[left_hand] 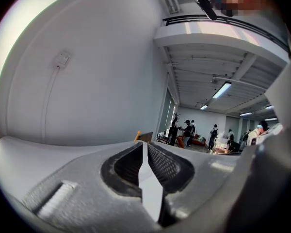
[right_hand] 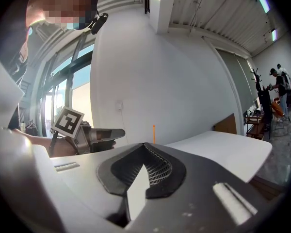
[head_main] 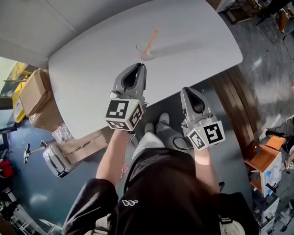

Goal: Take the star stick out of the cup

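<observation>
A clear cup stands near the middle of the white table, with an orange stick leaning out of it to the upper right. The stick's tip peeks over the left jaws, and the stick rises thin and upright beyond the right jaws. My left gripper hovers over the table's near edge, just short of the cup, jaws shut with nothing in them. My right gripper is held off the table's front edge, lower right, also shut and holding nothing. The left gripper shows in the right gripper view.
Cardboard boxes and a bag sit on the floor left of the table. A wooden strip of floor runs along the right. Several people stand far off in the room. A wall rises behind the table.
</observation>
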The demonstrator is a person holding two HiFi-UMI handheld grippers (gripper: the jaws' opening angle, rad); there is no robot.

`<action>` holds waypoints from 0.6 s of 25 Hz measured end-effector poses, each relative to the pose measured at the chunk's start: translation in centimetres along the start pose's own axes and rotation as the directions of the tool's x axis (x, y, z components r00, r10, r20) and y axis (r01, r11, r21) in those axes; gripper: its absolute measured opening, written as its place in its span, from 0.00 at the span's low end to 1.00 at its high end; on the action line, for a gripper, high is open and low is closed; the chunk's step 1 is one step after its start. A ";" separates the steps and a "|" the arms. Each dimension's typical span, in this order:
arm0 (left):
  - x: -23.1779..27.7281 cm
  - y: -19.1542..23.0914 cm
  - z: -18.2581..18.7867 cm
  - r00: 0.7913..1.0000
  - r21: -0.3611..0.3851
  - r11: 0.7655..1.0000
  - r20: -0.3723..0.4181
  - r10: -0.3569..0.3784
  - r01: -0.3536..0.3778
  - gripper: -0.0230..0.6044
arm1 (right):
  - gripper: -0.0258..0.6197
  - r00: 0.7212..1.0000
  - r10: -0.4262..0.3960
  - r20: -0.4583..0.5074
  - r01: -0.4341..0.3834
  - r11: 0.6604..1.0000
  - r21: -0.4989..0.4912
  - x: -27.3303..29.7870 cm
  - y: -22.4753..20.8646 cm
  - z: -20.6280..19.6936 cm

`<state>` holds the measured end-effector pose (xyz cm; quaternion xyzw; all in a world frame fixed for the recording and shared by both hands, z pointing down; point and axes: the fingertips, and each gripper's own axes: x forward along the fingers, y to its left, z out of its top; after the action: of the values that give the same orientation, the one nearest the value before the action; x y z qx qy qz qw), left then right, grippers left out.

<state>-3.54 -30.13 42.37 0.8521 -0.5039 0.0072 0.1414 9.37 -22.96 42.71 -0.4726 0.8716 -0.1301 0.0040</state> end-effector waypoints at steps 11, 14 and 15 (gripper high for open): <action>4.2 1.2 0.0 1.000 0.062 0.998 -0.010 -0.008 0.008 0.19 | 0.05 1.000 0.004 -0.029 -0.004 1.000 0.006 1.0 -0.3 -0.8; 5.3 1.2 0.6 1.000 0.089 0.996 -0.003 -0.009 0.009 0.19 | 0.05 1.000 0.005 -0.029 -0.005 1.000 0.007 1.4 -0.3 -0.7; 5.7 1.2 0.6 1.000 0.094 0.995 -0.006 -0.011 0.012 0.20 | 0.05 0.999 0.006 -0.031 -0.005 1.000 0.007 1.5 -0.3 -0.7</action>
<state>-1.81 -35.67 42.97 0.8606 -0.4978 0.0323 0.1024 8.70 -24.17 43.64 -0.4680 0.8724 -0.1407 -0.0076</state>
